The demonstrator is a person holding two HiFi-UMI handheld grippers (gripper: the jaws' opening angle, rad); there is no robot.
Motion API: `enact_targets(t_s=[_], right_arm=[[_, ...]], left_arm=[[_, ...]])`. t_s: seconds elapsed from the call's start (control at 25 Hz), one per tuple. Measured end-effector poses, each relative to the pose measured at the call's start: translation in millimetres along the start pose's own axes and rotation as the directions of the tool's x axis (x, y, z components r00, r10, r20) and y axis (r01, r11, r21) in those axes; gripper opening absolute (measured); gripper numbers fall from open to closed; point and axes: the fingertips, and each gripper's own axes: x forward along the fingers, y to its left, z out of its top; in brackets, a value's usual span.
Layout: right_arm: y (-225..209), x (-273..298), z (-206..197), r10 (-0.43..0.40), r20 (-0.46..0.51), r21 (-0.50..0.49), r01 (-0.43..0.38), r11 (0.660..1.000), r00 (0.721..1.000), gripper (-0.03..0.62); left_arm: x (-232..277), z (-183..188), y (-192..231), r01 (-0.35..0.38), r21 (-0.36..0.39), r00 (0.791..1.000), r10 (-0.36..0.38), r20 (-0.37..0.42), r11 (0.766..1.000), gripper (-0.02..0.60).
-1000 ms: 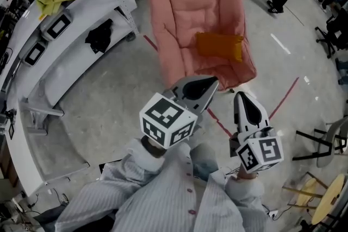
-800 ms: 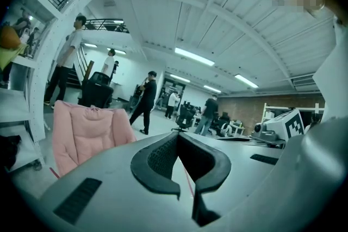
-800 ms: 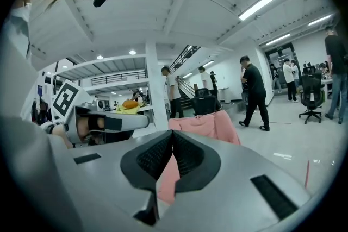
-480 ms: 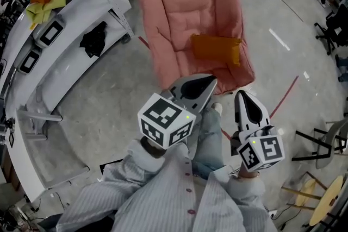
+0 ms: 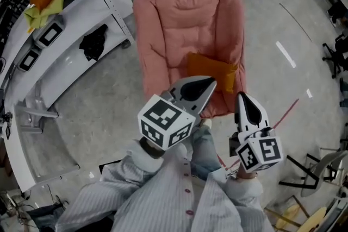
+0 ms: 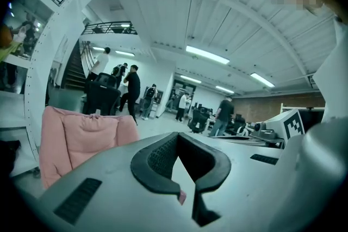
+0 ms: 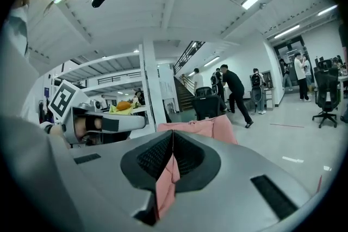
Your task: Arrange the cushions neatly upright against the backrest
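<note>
At twelve o'clock before us stands the pink chair (image 5: 155, 62). The orange cushion (image 5: 211, 70) lies flat on its seat near the front edge, toward the chair's five o'clock and well short of the backrest (image 5: 187, 11). We hold both grippers low in front: the left gripper (image 5: 207, 86) at the cushion's six o'clock, the right gripper (image 5: 242, 99) at its five o'clock. Both have jaws pressed together, with nothing between them. A white shelf (image 5: 81, 13) sits at ten o'clock.

Left tool (image 5: 204, 86) and right tool (image 5: 244, 100) closed, empty, side by side.
</note>
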Motion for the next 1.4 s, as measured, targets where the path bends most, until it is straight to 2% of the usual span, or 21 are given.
enact_targets(t_s=[0.32,0.68,0.92,1.4], right_arm=[[-90.0,61.3,36.4,0.109,-0.033,-0.019,-0.110,0.994,0.993,0.014],[-135.2,107.8,40.0,0.192,-0.101,-0.005,-0.193,0.981,0.976,0.014],[-136.0,128.3,40.0,0.194,-0.108,-0.003,-0.195,0.981,0.975,0.014],[-143.9,168.6,32.4,0.122,-0.148,-0.010,-0.125,0.992,0.981,0.014]], left_arm=[[94.2,36.5,36.0,-0.116,-0.023,0.993,0.116,0.016,0.993,0.009],[136.0,41.0,78.7,-0.230,-0.070,0.973,0.229,-0.015,0.971,0.009],[143.0,46.2,98.2,-0.227,-0.057,0.974,0.226,-0.023,0.972,0.009],[154.1,45.1,146.9,-0.210,-0.067,0.977,0.207,-0.060,0.975,0.009]])
